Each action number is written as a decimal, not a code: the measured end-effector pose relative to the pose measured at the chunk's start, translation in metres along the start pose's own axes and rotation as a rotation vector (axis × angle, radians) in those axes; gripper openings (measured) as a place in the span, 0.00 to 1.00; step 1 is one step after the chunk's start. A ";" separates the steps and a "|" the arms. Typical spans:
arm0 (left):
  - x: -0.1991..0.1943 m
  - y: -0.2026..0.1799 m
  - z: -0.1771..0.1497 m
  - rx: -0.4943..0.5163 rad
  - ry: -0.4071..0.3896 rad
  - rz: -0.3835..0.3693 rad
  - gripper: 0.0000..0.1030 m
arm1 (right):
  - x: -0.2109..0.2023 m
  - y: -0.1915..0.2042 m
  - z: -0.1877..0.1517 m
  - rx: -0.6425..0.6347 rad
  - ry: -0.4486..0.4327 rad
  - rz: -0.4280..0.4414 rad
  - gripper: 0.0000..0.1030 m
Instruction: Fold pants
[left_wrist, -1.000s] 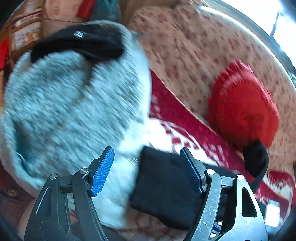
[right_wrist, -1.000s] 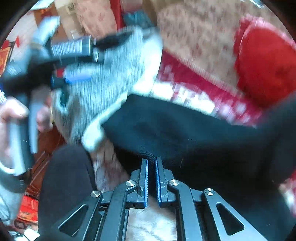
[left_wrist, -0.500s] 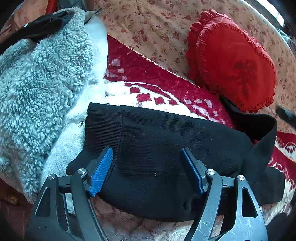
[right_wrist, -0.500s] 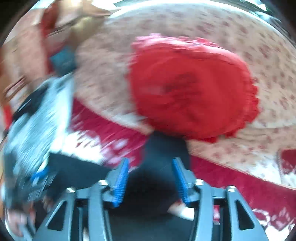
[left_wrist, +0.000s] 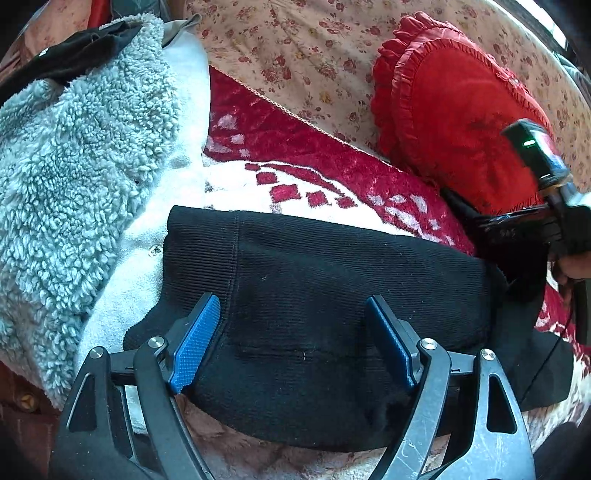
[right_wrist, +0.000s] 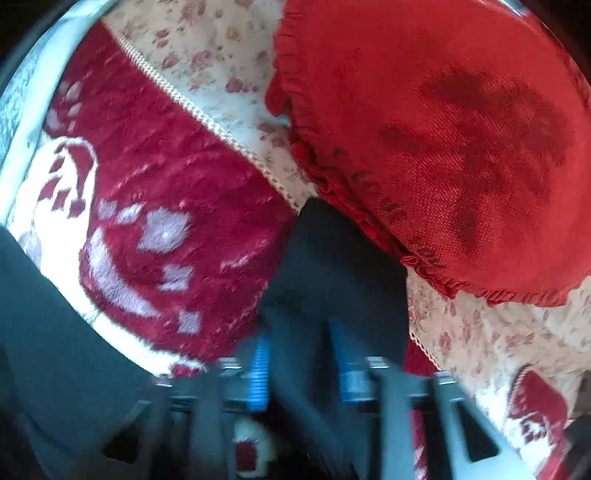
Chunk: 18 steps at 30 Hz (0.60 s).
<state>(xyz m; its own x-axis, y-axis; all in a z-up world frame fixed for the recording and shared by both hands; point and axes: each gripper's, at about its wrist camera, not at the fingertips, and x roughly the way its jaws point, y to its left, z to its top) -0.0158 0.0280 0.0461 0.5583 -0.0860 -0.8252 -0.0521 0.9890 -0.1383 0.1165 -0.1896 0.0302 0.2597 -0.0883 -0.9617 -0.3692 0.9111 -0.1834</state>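
The black ribbed pants (left_wrist: 332, 295) lie folded over on a red and white blanket (left_wrist: 295, 173). My left gripper (left_wrist: 291, 339) is open, its blue pads hovering over the near edge of the fold, holding nothing. In the right wrist view, blurred by motion, my right gripper (right_wrist: 299, 369) is open, its jaws on either side of a narrow black strip of the pants (right_wrist: 332, 266) that runs under the red cushion (right_wrist: 461, 147). The right gripper's body also shows in the left wrist view (left_wrist: 543, 206) at the pants' far right end.
A fluffy grey-white fleece garment (left_wrist: 85, 177) lies left of the pants, with a black item (left_wrist: 74, 59) on top. A red frilled cushion (left_wrist: 454, 122) leans on the floral sofa back (left_wrist: 295, 48).
My right gripper let go of the pants, opened, and swung right toward the red cushion. The left view settled over the folded pants, which now lie flat.
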 end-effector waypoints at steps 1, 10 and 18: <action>0.000 0.000 0.000 0.000 0.000 -0.001 0.78 | -0.008 -0.010 -0.004 0.042 -0.037 0.042 0.06; -0.007 -0.001 -0.004 -0.022 -0.003 -0.005 0.78 | -0.132 -0.109 -0.173 0.395 -0.353 0.125 0.05; -0.016 -0.013 -0.010 -0.022 0.001 -0.004 0.78 | -0.065 -0.133 -0.309 0.700 -0.158 0.329 0.07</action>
<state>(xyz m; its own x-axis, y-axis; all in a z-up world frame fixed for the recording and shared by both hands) -0.0326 0.0156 0.0559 0.5579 -0.0904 -0.8250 -0.0677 0.9858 -0.1539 -0.1269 -0.4295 0.0541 0.3778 0.2399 -0.8943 0.1848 0.9269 0.3267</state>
